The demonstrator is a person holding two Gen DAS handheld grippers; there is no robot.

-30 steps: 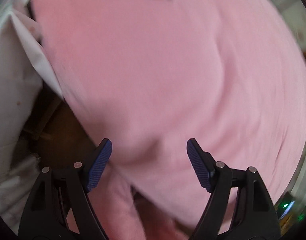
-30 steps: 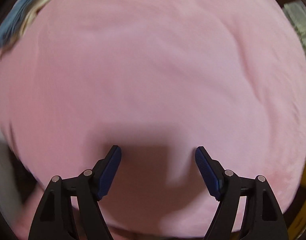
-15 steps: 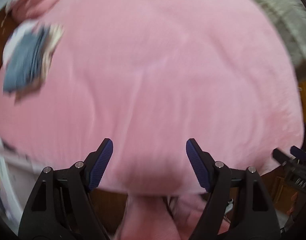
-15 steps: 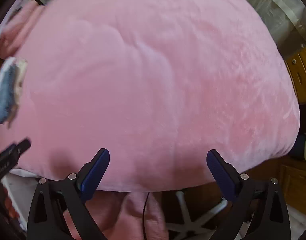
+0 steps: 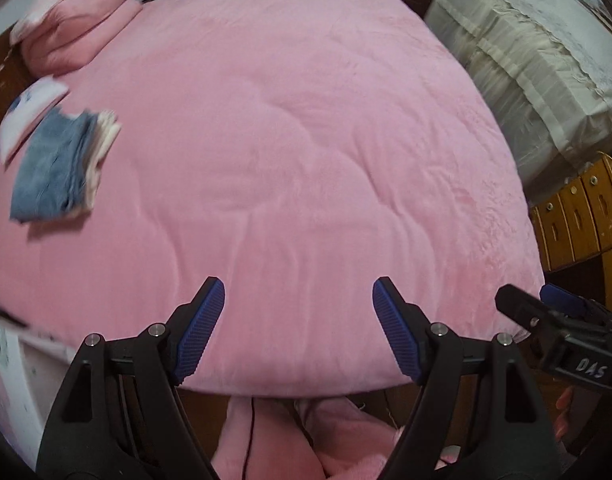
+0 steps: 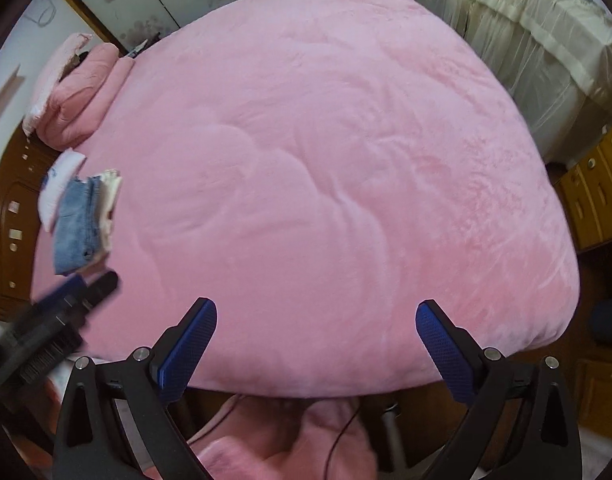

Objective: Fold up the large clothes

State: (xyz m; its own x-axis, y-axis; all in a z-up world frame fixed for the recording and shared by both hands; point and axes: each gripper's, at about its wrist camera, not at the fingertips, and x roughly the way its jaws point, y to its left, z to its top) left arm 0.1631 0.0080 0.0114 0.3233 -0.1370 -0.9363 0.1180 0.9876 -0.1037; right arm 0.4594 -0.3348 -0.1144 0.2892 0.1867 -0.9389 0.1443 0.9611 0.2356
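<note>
Right wrist: folded jeans [image 6: 76, 224] lie on pink blanket [image 6: 325, 184].

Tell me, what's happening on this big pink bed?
A person holds two grippers above the pink blanket that covers the bed. The left gripper and right gripper are both open and hold nothing. A folded stack with jeans on top sits at the left side, and a rolled pink bundle lies in the far corner. No large garment is spread out for folding right now.
</note>
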